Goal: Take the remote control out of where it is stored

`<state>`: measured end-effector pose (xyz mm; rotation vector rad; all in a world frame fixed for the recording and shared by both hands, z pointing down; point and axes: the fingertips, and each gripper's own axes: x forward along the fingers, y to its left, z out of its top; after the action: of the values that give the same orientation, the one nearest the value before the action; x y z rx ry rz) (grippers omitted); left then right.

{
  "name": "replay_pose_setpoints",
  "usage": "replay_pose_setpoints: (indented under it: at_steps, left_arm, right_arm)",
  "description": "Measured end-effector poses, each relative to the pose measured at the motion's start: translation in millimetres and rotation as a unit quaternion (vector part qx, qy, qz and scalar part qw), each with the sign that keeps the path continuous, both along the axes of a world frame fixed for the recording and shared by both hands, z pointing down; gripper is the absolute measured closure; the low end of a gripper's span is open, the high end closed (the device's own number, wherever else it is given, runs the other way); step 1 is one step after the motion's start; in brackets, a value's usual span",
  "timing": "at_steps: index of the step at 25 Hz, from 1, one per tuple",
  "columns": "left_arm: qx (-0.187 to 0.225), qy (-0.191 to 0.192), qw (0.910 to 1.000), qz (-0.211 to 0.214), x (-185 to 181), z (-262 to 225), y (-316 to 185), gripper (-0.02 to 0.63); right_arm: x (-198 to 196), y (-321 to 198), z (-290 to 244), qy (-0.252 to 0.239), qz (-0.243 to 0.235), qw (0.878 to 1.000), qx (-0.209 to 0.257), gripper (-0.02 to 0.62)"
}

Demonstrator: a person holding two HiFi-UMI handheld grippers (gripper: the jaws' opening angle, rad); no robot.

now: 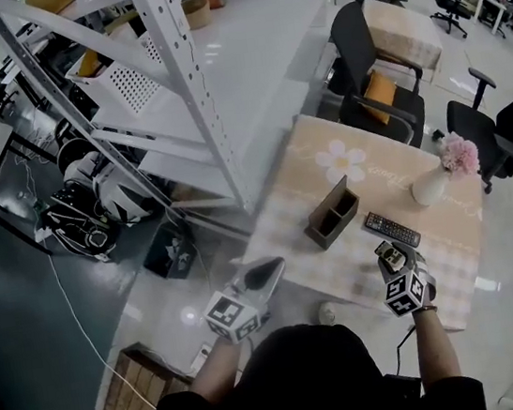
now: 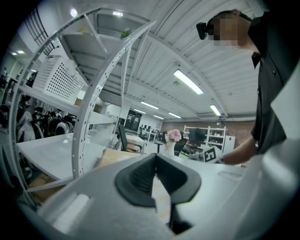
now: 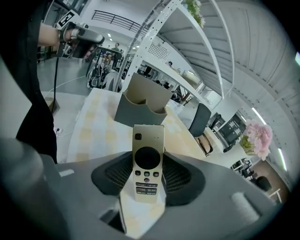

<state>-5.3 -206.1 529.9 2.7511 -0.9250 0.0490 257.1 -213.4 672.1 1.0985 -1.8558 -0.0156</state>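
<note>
The right gripper (image 3: pixel 148 176) is found clamped on a pale gold remote control (image 3: pixel 148 140), which is held upright between the pads, button face toward the camera. The remote is seen clear of the two-compartment holder (image 3: pixel 140 105), which stands behind it on the patterned table (image 1: pixel 376 182). A second, black remote (image 1: pixel 391 229) is noted lying on the table beside the holder. The left gripper (image 2: pixel 155 159) is held off the table edge, jaw tips together, nothing gripped.
</note>
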Motion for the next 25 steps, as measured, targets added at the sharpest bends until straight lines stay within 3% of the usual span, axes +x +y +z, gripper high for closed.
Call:
replay_pose_setpoints:
  at_steps: [13, 25]
  left_arm:
    - [-0.004, -0.004, 0.9971, -0.076, -49.3, -3.2, -1.2, 0.606]
    - [-0.004, -0.005, 0.9936, -0.113, -74.8, 1.5, -2.9, 0.606]
  right_arm:
    - [-36.5, -29.7, 37.7, 0.032, -0.065, 0.996, -0.045, 0.400]
    - [-50.8, -43.2, 61.5, 0.041, -0.091, 0.992, -0.076, 0.403]
